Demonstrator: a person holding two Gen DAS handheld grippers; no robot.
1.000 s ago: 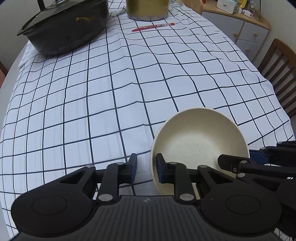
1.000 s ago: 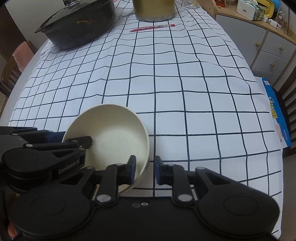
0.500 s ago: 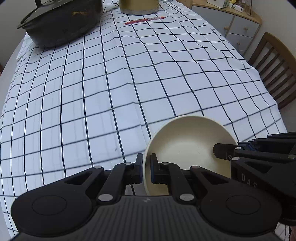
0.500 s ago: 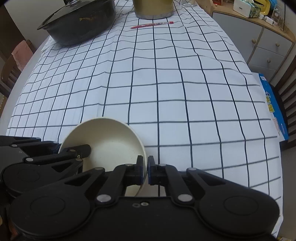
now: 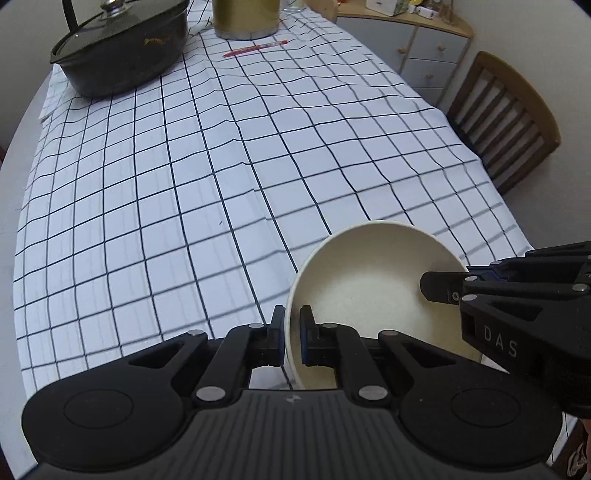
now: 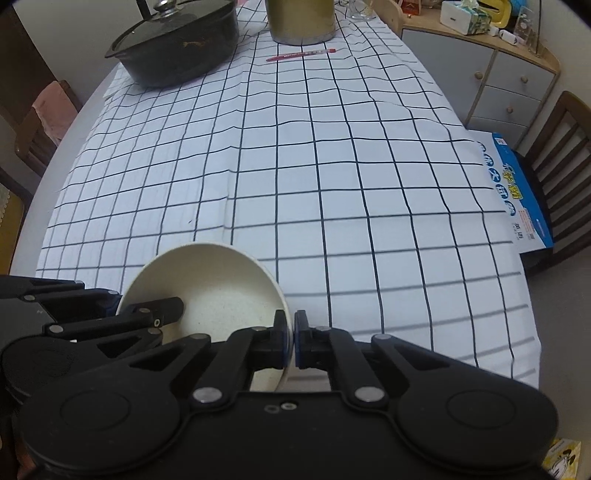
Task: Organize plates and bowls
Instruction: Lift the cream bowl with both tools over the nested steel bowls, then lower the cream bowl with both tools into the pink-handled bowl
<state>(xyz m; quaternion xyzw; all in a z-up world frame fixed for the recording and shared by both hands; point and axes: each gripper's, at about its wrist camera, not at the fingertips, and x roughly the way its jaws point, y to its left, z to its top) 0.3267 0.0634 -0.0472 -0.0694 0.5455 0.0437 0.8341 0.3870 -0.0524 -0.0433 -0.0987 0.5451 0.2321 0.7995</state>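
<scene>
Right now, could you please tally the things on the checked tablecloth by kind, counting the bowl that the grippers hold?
Bowl: 1
Black pot with lid: 1
Gold canister: 1
Red pen: 1
Total: 4

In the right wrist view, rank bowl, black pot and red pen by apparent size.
1. Bowl and black pot: similar in the picture; the bowl is much nearer the camera, so no ranking between them.
2. Red pen: clearly smallest.
</scene>
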